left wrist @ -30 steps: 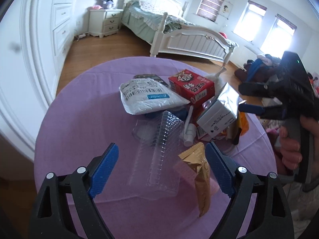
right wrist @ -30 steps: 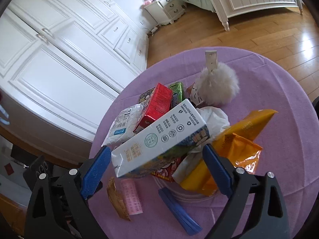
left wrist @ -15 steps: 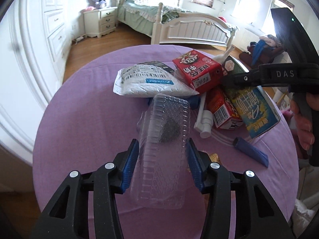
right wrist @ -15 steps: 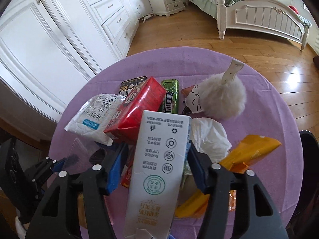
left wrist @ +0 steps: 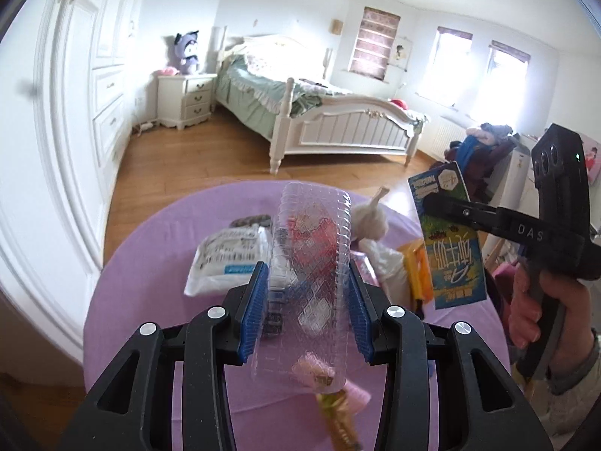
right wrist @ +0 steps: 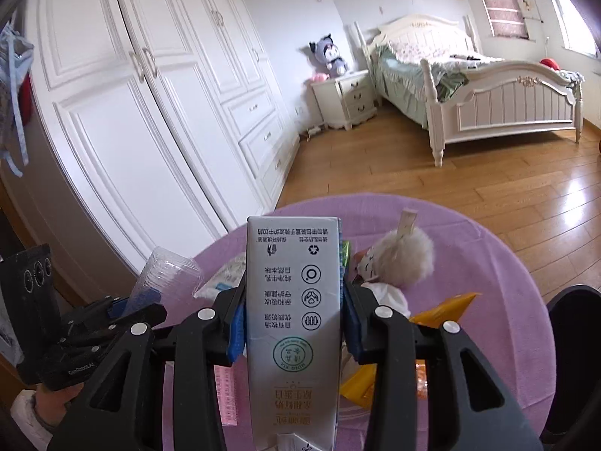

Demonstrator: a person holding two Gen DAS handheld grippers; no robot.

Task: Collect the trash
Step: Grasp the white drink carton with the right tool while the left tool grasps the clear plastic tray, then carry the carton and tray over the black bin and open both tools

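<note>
My left gripper [left wrist: 306,293] is shut on a clear plastic tray [left wrist: 311,263] and holds it above the round purple table [left wrist: 150,270]. My right gripper [right wrist: 293,308] is shut on a milk carton [right wrist: 295,300], lifted above the table; the carton also shows at the right of the left wrist view [left wrist: 450,240]. On the table lie a white packet [left wrist: 225,259], a red box seen through the tray, a white fluffy toy [right wrist: 402,259], crumpled white tissue [right wrist: 387,297] and an orange wrapper [right wrist: 443,308]. A gold wrapper [left wrist: 338,413] lies below the tray.
A black bin rim [right wrist: 574,338] shows at the right of the table. A pink strip [right wrist: 229,394] lies on the cloth. Behind are white wardrobes [right wrist: 150,112], a nightstand [left wrist: 184,101], a bed [left wrist: 319,120] and wood floor [right wrist: 507,188].
Both grippers rose from the table with their loads: the left lifted the clear tray, the right lifted the carton upright. The trash pile now sits lower and farther in both views.
</note>
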